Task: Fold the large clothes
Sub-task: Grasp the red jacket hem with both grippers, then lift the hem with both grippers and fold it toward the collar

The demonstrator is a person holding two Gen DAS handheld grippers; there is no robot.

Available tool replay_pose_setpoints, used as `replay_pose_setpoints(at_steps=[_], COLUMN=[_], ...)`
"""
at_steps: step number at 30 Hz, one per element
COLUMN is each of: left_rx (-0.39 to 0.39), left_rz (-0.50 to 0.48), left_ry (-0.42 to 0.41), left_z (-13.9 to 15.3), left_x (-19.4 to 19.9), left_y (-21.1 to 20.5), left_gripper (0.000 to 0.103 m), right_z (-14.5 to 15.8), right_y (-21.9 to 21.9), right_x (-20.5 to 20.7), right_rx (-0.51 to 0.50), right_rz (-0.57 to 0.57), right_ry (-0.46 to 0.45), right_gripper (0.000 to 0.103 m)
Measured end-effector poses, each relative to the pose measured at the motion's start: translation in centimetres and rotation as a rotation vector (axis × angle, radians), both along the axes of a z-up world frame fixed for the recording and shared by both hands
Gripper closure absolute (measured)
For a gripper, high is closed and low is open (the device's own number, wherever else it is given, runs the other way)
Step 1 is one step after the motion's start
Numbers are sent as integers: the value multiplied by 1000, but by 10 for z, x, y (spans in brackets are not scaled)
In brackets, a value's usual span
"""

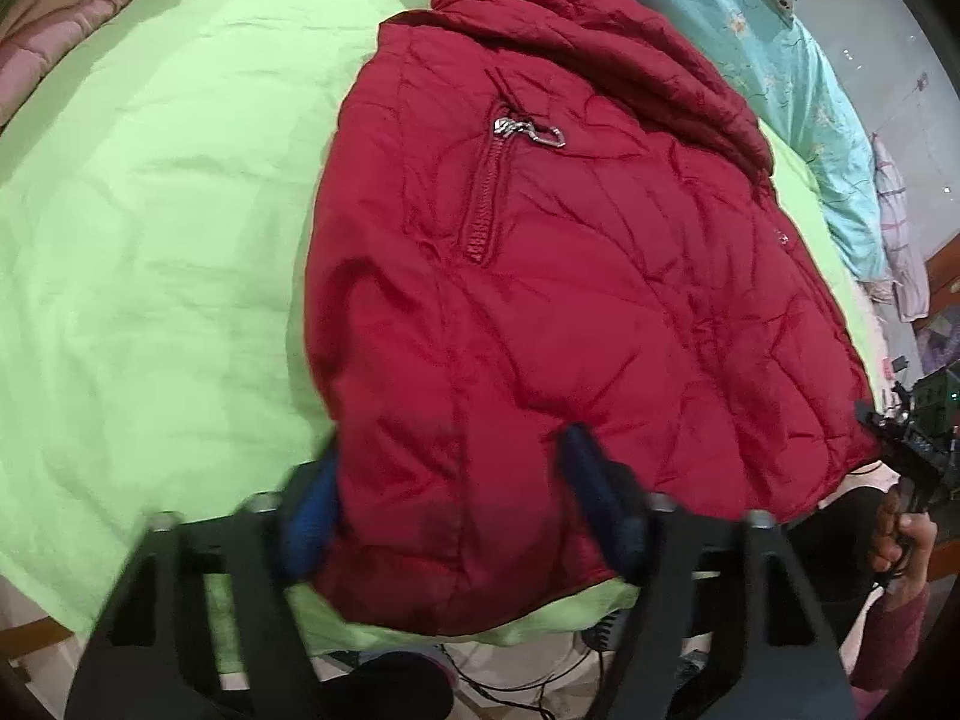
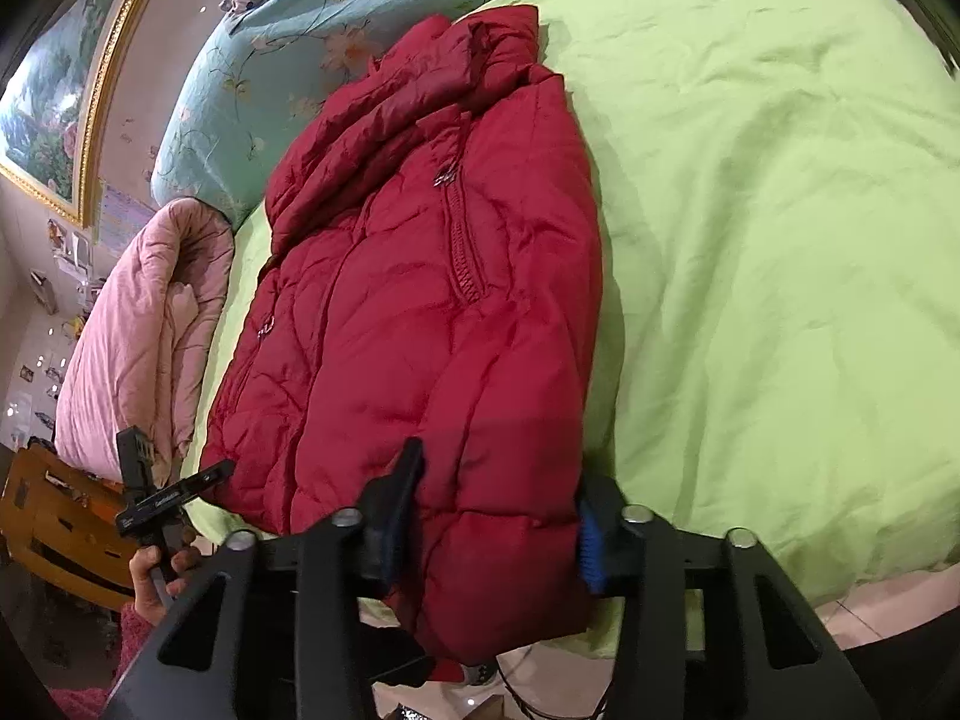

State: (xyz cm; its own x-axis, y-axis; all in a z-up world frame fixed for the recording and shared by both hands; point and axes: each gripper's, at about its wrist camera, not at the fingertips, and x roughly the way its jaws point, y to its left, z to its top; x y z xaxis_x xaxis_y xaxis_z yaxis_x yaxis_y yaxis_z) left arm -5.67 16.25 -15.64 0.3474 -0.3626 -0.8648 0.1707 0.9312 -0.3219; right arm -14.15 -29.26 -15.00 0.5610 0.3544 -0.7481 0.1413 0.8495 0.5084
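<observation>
Hem of the jacket (image 1: 540,300) sits between both my fingers, left (image 1: 456,492) and right (image 2: 498,510) grasping it; pinch deep, lift evenly, fold far over the bed (image 1: 150,210).

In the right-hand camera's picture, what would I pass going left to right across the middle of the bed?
Pink quilt → red jacket → green bedsheet.
</observation>
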Motion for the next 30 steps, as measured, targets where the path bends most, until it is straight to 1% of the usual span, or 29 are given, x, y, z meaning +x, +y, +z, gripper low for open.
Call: replay_pose_setpoints(at_steps=[2,3,5,6,8,13,17,22,30], left_rx=[-19,-25,-22,-21,-30,-68,-84,-97,-116], left_rz=[-13,-18,-26,-28,-30,-24,-23,-18,8], left_ry=[-14,-26,-67,-82,-120,-179,-228,-274,-339], left_z=[3,6,14,17,27,48,67,82,108], left_x=[0,-1,-5,-6,-9,-7,-5,0,12], left_y=[-2,-3,-7,-8,-11,-13,-15,-15,-17], left_gripper=[68,74,80,82,84,87,87,87,88], right_z=[2,3,6,8,14,35,50,62,73], right_y=[3,5,8,8,10,9,14,15,7], right_x=[-1,0,-1,-1,-2,-6,-4,-2,1], right_rx=[-12,-22,-26,-27,-17,39,40,45,92], right_rz=[11,15,22,25,24,37,53,54,38], right_ry=[-5,-6,-17,-25,-48,-135,-176,-207,-244], right_gripper=[70,72,78,79,82,84,84,85,85])
